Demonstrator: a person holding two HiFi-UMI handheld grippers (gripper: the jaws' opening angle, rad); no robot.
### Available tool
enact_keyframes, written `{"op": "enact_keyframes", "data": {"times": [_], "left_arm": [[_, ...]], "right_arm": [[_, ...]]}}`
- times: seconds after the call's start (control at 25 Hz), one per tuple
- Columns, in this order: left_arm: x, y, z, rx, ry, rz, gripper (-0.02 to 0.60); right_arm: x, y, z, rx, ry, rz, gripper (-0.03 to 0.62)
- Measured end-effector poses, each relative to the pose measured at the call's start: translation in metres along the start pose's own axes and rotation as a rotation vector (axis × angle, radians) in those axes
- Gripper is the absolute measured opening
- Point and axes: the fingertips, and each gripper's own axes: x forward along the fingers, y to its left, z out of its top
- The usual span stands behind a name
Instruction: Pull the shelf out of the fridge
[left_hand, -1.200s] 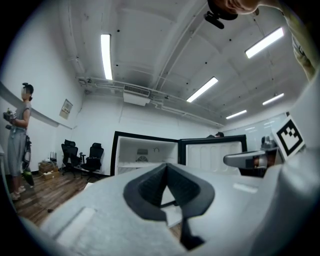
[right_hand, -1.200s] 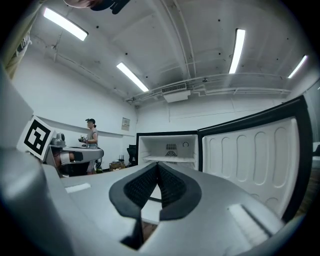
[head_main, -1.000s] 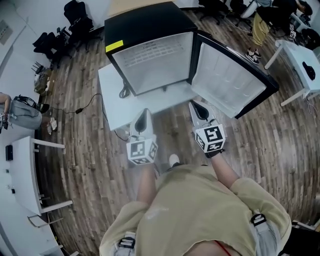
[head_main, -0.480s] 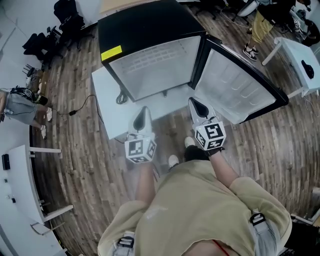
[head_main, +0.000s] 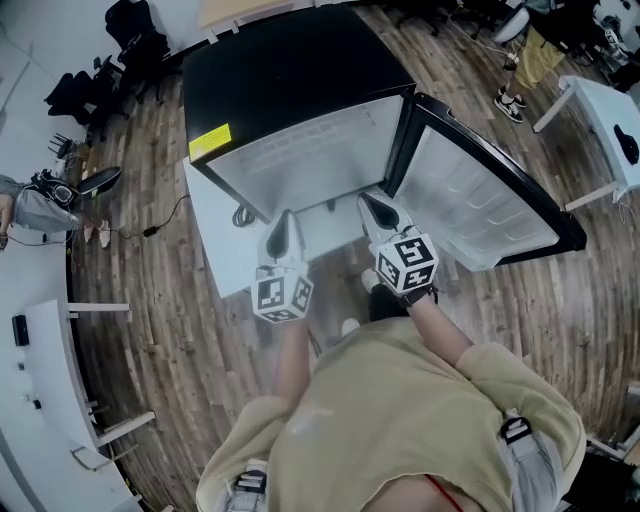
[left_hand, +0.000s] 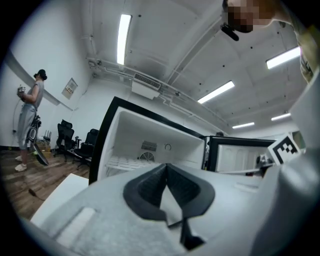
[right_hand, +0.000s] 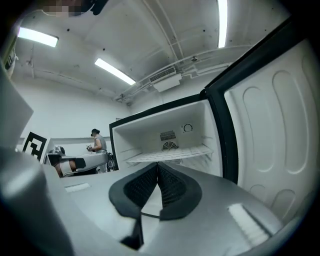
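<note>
Looks like a light, stiff shelf (right_hand: 170, 154); best grabbed at the front edge. Fingers (right_hand: 173, 187) pressed together, empty, on left gripper (left_hand: 166, 169) and right gripper (right_hand: 158, 167).

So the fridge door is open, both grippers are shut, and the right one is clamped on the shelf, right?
Not quite. The right gripper is shut on nothing: the right gripper view shows its jaws together short of the shelf, which sits inside the fridge. The door is open and the left gripper is shut too.
</note>
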Motion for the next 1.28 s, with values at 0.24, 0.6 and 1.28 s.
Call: {"op": "enact_keyframes", "data": {"times": [0.24,0.6,1.28], "left_arm": [[0.029,0.024,-0.012,-0.178,0.001,0.038,0.002],[0.061,0.051,-0.033,-0.5,-0.016,0.052,0.003],[0.115,0.072,-0.041,-0.809,-0.098,-0.003,0.083]], "right_arm": [[0.034,-0.014,-0.006,0.142,0.003,0.048,0.018],[0.082,-0.018,-0.018,0.448,0.005,0.112,0.019],[0.131,-0.048,-0.016,0.799,-0.043,0.173,0.103]]}}
